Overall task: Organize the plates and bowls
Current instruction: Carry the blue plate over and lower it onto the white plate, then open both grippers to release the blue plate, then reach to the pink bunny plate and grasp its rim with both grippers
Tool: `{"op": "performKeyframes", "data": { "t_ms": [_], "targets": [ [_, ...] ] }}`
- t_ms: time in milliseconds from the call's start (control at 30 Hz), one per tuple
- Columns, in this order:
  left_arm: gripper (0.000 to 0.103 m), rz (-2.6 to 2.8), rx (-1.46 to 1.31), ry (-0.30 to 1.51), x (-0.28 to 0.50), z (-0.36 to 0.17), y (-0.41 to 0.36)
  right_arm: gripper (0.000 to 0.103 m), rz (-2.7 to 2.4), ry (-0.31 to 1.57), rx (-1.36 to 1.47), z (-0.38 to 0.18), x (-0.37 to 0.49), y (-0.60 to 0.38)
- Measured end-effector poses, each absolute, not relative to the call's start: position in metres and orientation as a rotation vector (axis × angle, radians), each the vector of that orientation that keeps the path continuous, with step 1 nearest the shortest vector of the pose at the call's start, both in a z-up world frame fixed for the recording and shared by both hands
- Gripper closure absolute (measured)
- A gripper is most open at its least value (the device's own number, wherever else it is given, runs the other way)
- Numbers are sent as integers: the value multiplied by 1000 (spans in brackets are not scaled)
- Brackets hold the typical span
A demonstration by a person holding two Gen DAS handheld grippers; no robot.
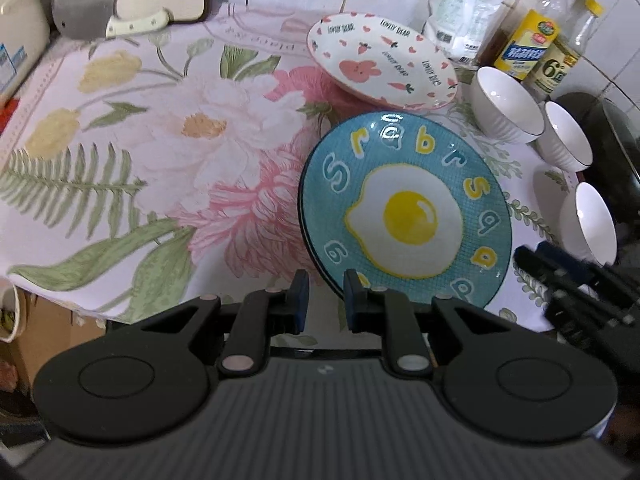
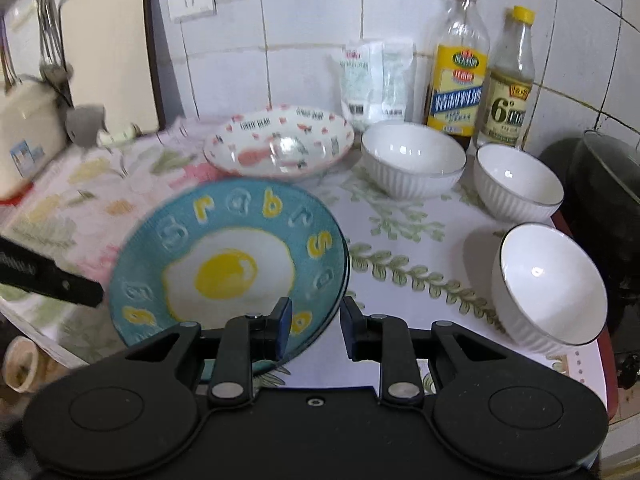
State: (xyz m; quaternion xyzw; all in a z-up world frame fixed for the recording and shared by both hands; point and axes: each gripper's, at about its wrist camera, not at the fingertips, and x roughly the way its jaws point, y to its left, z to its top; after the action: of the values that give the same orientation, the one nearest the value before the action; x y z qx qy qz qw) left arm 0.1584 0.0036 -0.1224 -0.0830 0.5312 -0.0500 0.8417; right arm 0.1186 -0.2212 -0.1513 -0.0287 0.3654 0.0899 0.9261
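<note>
A blue plate with a fried-egg picture [image 1: 404, 208] [image 2: 228, 268] lies on the floral cloth, seemingly stacked on a second like plate. A pink-and-white rabbit plate [image 1: 380, 60] [image 2: 280, 140] sits behind it. Three white ribbed bowls [image 1: 506, 104] [image 1: 566, 140] [image 1: 590, 220] stand to the right; they also show in the right wrist view [image 2: 412, 160] [image 2: 518, 182] [image 2: 548, 280]. My left gripper [image 1: 325, 300] is open at the blue plate's near left rim. My right gripper [image 2: 314, 328] is open, straddling the plate's near right rim.
Two bottles [image 2: 458, 64] [image 2: 508, 84] and a white packet [image 2: 376, 80] stand against the tiled wall. A cleaver [image 1: 92, 16] and cutting board [image 2: 108, 44] are at the back left. A dark pot [image 2: 604, 200] stands at the right. The table's front edge [image 1: 60, 300] drops off at left.
</note>
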Motion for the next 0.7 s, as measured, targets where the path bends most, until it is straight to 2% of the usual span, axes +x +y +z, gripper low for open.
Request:
{"op": "performKeyframes", "data": {
  "t_ms": [133, 300, 433, 500, 633, 700],
  "targets": [
    [85, -122, -138, 1095, 153, -103, 7, 72, 238, 719, 28, -125, 114, -230],
    [83, -136, -76, 1069, 149, -79, 8, 61, 294, 683, 100, -98, 111, -236],
    [74, -144, -40, 1050, 149, -62, 9, 55, 329, 664, 113, -85, 113, -236],
    [73, -150, -30, 1041, 150, -54, 10, 49, 339, 657, 114, -78, 115, -236],
    [69, -156, -11, 1028, 157, -42, 11, 46, 359, 644, 118, -68, 120, -237],
    [67, -156, 0, 1020, 162, -37, 10, 41, 369, 641, 122, -64, 125, -237]
  ]
}}
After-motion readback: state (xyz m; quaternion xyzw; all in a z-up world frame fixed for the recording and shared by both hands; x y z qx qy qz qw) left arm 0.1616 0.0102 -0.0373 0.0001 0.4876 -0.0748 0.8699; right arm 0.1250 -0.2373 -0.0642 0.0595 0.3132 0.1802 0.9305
